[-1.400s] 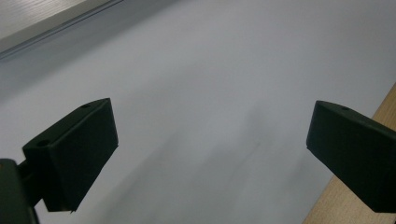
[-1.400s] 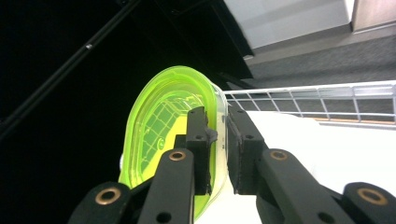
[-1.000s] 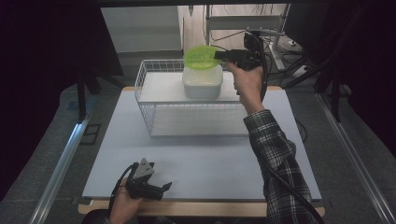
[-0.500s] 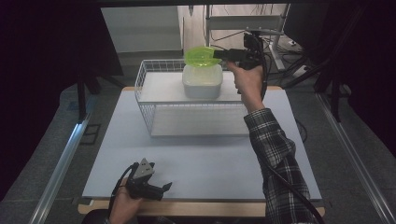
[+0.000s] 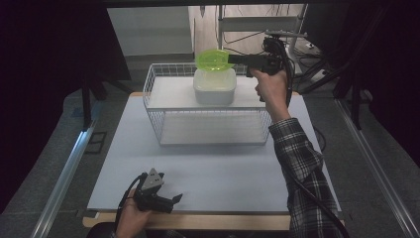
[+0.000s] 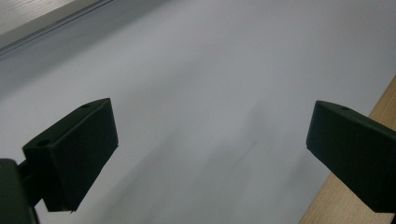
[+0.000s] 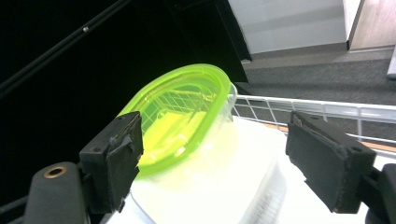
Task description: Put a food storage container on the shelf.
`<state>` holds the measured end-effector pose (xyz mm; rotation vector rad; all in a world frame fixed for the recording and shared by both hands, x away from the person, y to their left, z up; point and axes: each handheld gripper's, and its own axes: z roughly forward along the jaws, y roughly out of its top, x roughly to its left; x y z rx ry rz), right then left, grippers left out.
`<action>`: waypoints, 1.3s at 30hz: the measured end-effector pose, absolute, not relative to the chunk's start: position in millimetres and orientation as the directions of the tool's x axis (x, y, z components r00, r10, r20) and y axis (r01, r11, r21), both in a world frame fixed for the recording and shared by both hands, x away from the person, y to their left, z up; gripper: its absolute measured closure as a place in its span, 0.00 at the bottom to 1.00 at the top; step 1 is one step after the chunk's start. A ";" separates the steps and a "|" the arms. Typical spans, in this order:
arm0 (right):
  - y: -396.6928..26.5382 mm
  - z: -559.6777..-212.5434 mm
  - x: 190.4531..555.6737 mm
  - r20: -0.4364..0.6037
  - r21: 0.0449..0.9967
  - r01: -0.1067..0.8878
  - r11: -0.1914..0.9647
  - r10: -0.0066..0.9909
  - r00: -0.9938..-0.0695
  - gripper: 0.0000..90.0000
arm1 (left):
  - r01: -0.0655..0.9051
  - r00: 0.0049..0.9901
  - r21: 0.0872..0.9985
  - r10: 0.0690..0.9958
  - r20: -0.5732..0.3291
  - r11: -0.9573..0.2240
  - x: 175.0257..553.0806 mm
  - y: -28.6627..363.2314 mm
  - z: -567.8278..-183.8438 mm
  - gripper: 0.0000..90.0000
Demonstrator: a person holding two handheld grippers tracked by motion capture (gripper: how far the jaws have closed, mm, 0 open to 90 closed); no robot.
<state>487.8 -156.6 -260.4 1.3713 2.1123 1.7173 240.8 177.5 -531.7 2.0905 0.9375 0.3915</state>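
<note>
A translucent green lid [image 5: 214, 59] [image 7: 182, 116] lies tilted on top of a white plastic container [image 5: 214, 88] [image 7: 210, 186]. The container stands inside a white wire basket [image 5: 213, 126] at the back of the table. My right gripper [image 5: 233, 59] [image 7: 215, 123] is held level at the lid's right edge. Its jaws stand wide apart and one pad [image 7: 119, 154] sits beside the lid's rim without clamping it. My left gripper [image 5: 173, 201] [image 6: 210, 126] rests low over the white table top [image 5: 223, 173] near the front edge, open with nothing between its jaws.
The basket's wire rim [image 7: 327, 109] runs behind the container. A wooden strip [image 6: 355, 210] edges the table at the front. Racks and cables [image 5: 297, 34] stand beyond the back right. Dark curtains flank both sides.
The green lid and my right gripper have risen very slightly above the container. The left gripper has stayed where it was.
</note>
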 end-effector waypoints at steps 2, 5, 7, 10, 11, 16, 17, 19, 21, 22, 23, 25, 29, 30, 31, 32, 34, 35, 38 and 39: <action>-160.2 -260.5 485.8 0.427 0.828 0.560 -0.024 0.676 -0.601 0.20 | 0.489 0.679 0.770 0.734 -0.039 -0.411 240.8 177.4 -531.8 0.02; -167.6 -262.0 482.1 0.421 0.834 0.551 -0.024 0.673 -0.608 0.20 | 0.489 0.679 0.768 0.733 -0.039 -0.413 241.1 177.2 -532.0 0.02; -171.0 -263.2 480.3 0.422 0.834 0.552 -0.023 0.670 -0.610 0.19 | 0.490 0.679 0.768 0.734 -0.039 -0.413 241.2 177.1 -532.1 0.02; -175.4 -265.8 477.3 0.408 0.838 0.546 -0.008 0.673 -0.617 0.19 | 0.491 0.678 0.768 0.734 -0.040 -0.412 241.3 177.0 -532.2 0.02; -176.3 -266.9 476.4 0.404 0.839 0.544 -0.004 0.675 -0.618 0.19 | 0.490 0.678 0.768 0.734 -0.038 -0.413 241.4 177.1 -532.2 0.02; -178.9 -272.0 471.2 0.385 0.848 0.530 0.019 0.666 -0.639 0.17 | 0.493 0.679 0.767 0.733 -0.043 -0.411 241.6 177.4 -532.2 0.02; -178.7 -272.8 469.8 0.379 0.851 0.525 0.024 0.665 -0.643 0.17 | 0.494 0.678 0.768 0.734 -0.046 -0.408 241.6 177.3 -532.3 0.02; -178.5 -274.1 466.6 0.362 0.855 0.517 0.041 0.667 -0.651 0.16 | 0.495 0.677 0.768 0.734 -0.048 -0.406 241.6 177.4 -532.3 0.02; -177.6 -275.4 463.6 0.346 0.860 0.507 0.055 0.667 -0.660 0.16 | 0.493 0.678 0.769 0.733 -0.045 -0.408 241.7 177.5 -532.2 0.02; -177.3 -275.8 462.0 0.338 0.861 0.504 0.066 0.667 -0.665 0.15 | 0.493 0.678 0.769 0.733 -0.045 -0.408 241.7 177.5 -532.2 0.02; -177.0 -276.3 460.4 0.330 0.862 0.502 0.075 0.668 -0.667 0.15 | 0.493 0.678 0.769 0.734 -0.046 -0.408 241.7 177.5 -532.2 0.02; -176.1 -277.4 457.7 0.319 0.865 0.495 0.086 0.666 -0.674 0.15 | 0.493 0.679 0.768 0.733 -0.046 -0.408 241.7 177.4 -532.2 0.02; -174.0 -279.2 452.1 0.303 0.866 0.488 0.110 0.660 -0.687 0.13 | 0.493 0.678 0.768 0.733 -0.047 -0.408 241.7 177.4 -532.2 0.02; -173.5 -279.6 450.7 0.297 0.868 0.482 0.115 0.660 -0.691 0.13 | 0.494 0.678 0.768 0.733 -0.047 -0.407 241.7 177.4 -532.3 0.02; -172.9 -280.0 449.1 0.291 0.869 0.479 0.120 0.660 -0.693 0.12 | 0.494 0.678 0.769 0.733 -0.047 -0.407 241.8 177.4 -532.3 0.02; -172.4 -280.5 447.6 0.284 0.871 0.476 0.126 0.660 -0.695 0.12 | 0.494 0.678 0.769 0.733 -0.047 -0.407 241.7 177.4 -532.2 0.02; -171.3 -281.3 444.9 0.278 0.873 0.469 0.133 0.656 -0.702 0.11 | 0.493 0.678 0.769 0.733 -0.048 -0.407 241.7 177.3 -532.2 0.02; -171.3 -281.7 443.7 0.271 0.875 0.464 0.138 0.655 -0.705 0.11 | 0.493 0.679 0.768 0.733 -0.047 -0.408 241.7 177.3 -532.2 0.02; -171.0 -282.8 440.1 0.266 0.876 0.461 0.143 0.654 -0.708 0.09 | 0.493 0.679 0.769 0.733 -0.048 -0.406 241.7 177.3 -532.2 0.02; -170.9 -283.2 439.1 0.263 0.876 0.460 0.146 0.654 -0.709 0.09 | 0.493 0.679 0.769 0.733 -0.048 -0.406 241.7 177.3 -532.2 0.02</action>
